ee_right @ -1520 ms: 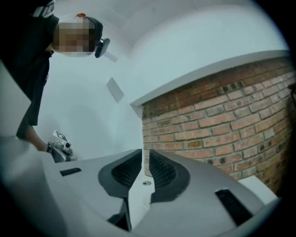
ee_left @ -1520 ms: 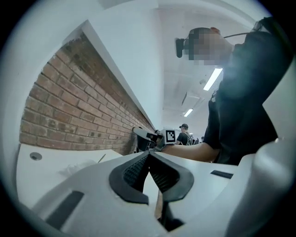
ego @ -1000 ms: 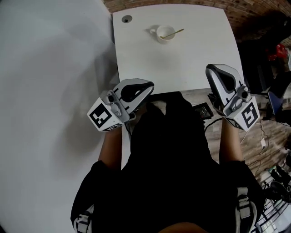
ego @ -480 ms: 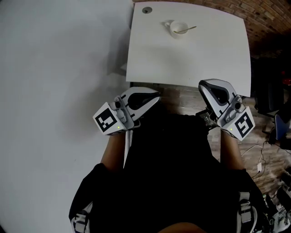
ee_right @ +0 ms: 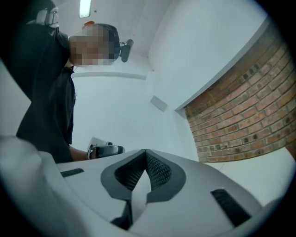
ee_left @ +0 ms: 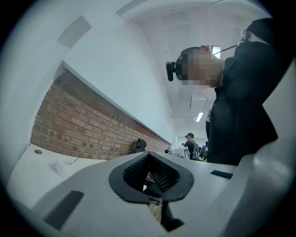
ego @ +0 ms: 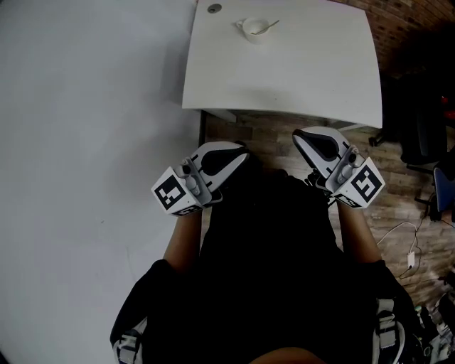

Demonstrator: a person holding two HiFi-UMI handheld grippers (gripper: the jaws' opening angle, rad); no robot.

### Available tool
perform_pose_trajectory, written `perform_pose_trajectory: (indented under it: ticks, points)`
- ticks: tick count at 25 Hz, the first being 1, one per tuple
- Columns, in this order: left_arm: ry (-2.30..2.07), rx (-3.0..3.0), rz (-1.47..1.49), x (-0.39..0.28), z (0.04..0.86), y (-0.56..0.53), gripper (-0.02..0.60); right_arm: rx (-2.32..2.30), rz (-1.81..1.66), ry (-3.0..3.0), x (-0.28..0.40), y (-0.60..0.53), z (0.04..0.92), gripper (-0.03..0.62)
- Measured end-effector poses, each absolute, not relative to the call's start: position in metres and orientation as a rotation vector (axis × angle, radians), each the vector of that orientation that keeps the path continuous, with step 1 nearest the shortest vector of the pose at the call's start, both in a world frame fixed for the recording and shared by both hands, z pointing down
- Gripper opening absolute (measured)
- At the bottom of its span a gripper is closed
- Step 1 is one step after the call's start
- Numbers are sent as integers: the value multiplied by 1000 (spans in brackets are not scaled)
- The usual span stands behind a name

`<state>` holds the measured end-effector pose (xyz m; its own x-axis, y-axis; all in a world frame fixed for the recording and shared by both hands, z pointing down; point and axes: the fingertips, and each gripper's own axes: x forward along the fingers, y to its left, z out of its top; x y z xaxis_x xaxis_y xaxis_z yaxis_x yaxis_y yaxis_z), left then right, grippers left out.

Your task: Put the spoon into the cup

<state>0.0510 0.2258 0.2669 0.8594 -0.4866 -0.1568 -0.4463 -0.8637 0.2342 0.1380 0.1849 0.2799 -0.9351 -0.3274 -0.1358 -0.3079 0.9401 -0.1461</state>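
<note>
A white cup stands near the far edge of the white table, and the gold spoon rests in it with its handle leaning out to the right. Both grippers hang close to my body over the wooden floor, well short of the table's front edge. My left gripper is shut and holds nothing; in its own view the pads meet at the tip. My right gripper is shut and empty too, its pads closed together.
A round cable hole sits at the table's far left corner. A white wall fills the left. Brick wall runs behind the table. A dark chair and loose cables lie on the wooden floor at the right.
The table and cup have slid further away toward the top of the head view. Both grippers have drawn back from the table's front edge to beside my body.
</note>
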Motion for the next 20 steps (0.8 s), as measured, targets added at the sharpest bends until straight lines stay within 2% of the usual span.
perform_pose_trajectory:
  ticks: [6,10,20]
  points:
    - [-745,2817,-188,82,297,258,17,-422,-200,2988,163,222,303,6]
    - [-764,2822,-324,89,274,272,17,-394,-218,3012,172,238,311,6]
    - [-792,2815,-320,97,282,279,17,-542,-108,2968,193,239,296,6]
